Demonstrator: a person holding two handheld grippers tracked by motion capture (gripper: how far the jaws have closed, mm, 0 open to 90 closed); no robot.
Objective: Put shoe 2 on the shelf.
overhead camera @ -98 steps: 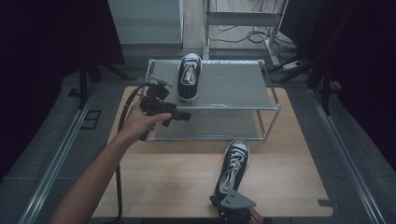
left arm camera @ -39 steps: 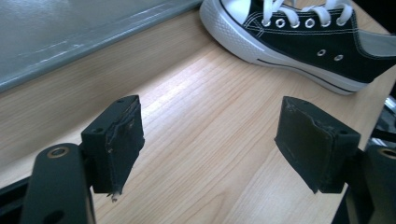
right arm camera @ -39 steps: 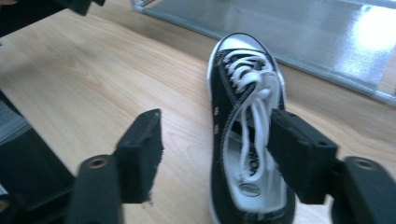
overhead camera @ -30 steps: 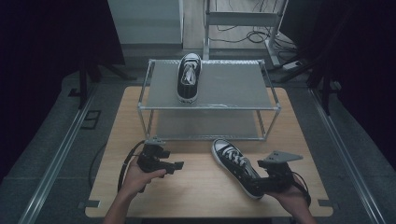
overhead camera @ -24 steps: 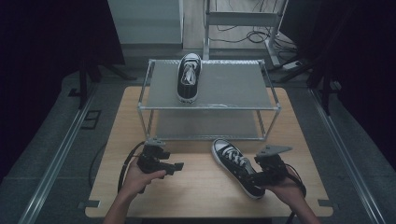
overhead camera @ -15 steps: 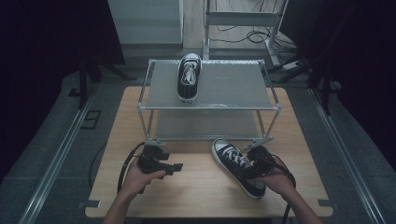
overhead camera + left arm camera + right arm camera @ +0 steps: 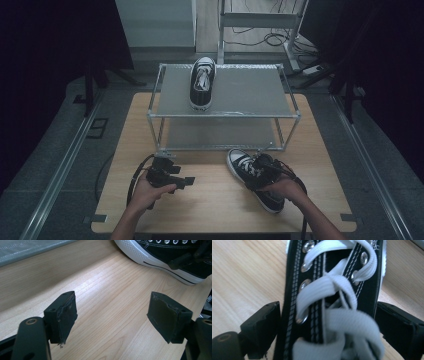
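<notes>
Right gripper view looks down on the black shoe [image 7: 332, 302] with white laces, which lies between the two jaws of the right hand-held gripper [image 7: 328, 325]. These jaws have just been opening and now stand wide, one on each side of the shoe at its laced middle; whether the pads touch the canvas I cannot tell. In the left gripper view, the left hand-held gripper [image 7: 112, 317] has its jaws apart over bare wood, grasping nothing, and the toe of the shoe [image 7: 165, 257] is farther ahead. From the high view, the shoe [image 7: 255, 180] lies on the desk [image 7: 215, 200] at the near right, just in front of the rack [image 7: 225, 115]. A second shoe [image 7: 201, 82] stands on the top shelf of the rack.
</notes>
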